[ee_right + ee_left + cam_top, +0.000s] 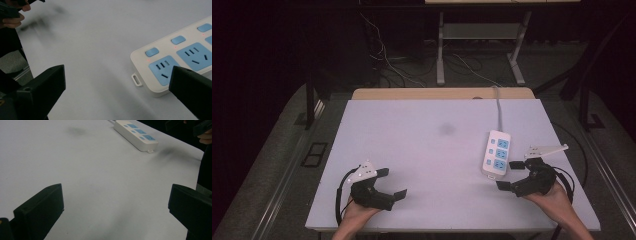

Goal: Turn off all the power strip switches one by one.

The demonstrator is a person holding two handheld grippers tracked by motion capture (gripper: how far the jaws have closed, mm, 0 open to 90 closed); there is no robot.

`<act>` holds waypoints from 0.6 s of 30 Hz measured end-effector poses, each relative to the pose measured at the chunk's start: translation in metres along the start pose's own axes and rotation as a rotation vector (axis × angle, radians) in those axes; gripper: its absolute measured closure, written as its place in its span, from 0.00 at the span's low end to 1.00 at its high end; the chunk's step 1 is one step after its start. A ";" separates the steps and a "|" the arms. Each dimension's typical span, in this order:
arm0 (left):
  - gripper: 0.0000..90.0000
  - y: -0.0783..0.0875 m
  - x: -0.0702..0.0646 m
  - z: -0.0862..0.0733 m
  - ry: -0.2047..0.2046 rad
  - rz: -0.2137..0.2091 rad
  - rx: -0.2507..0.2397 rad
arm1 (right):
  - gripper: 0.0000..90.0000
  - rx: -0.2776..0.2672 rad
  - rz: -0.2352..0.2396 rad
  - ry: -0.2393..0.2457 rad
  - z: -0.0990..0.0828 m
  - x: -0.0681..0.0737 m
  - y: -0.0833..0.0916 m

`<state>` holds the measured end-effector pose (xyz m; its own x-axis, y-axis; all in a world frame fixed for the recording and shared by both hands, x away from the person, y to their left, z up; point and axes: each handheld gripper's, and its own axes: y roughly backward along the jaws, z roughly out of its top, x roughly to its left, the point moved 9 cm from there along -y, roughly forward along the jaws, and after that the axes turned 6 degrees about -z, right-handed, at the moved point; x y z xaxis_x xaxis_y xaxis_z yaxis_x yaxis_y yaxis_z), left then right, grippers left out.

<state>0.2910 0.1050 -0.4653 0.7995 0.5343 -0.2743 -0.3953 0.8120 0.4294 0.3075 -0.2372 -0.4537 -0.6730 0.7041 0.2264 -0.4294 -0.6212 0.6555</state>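
Note:
A white power strip (497, 152) with blue sockets and blue switches lies on the right half of the white table (427, 150). My right gripper (509, 175) stands open just below and right of its near end, holding nothing. In the right gripper view the strip's near end (175, 60) lies ahead, partly behind the right jaw, and the right gripper (117, 87) is wide open. My left gripper (392, 183) is open over the table's front left and is empty. The left gripper view has the left gripper (116, 205) spread over bare tabletop, with the strip (136, 135) far ahead.
The strip's white cord (499, 105) runs off the table's back edge. A faint dark smudge (447, 129) marks the tabletop's middle. Behind the table stand a desk frame (440, 55) and loose floor cables (387, 60). The other hand (205, 132) appears top right in the left gripper view.

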 end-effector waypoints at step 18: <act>0.00 0.000 0.000 0.000 0.000 -0.001 -0.001 | 0.01 0.041 0.001 0.027 0.018 -0.013 0.001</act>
<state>0.2910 0.1050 -0.4653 0.7999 0.5335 -0.2748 -0.3950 0.8128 0.4281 0.3267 -0.2406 -0.4436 -0.6896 0.6938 0.2078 -0.4041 -0.6067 0.6846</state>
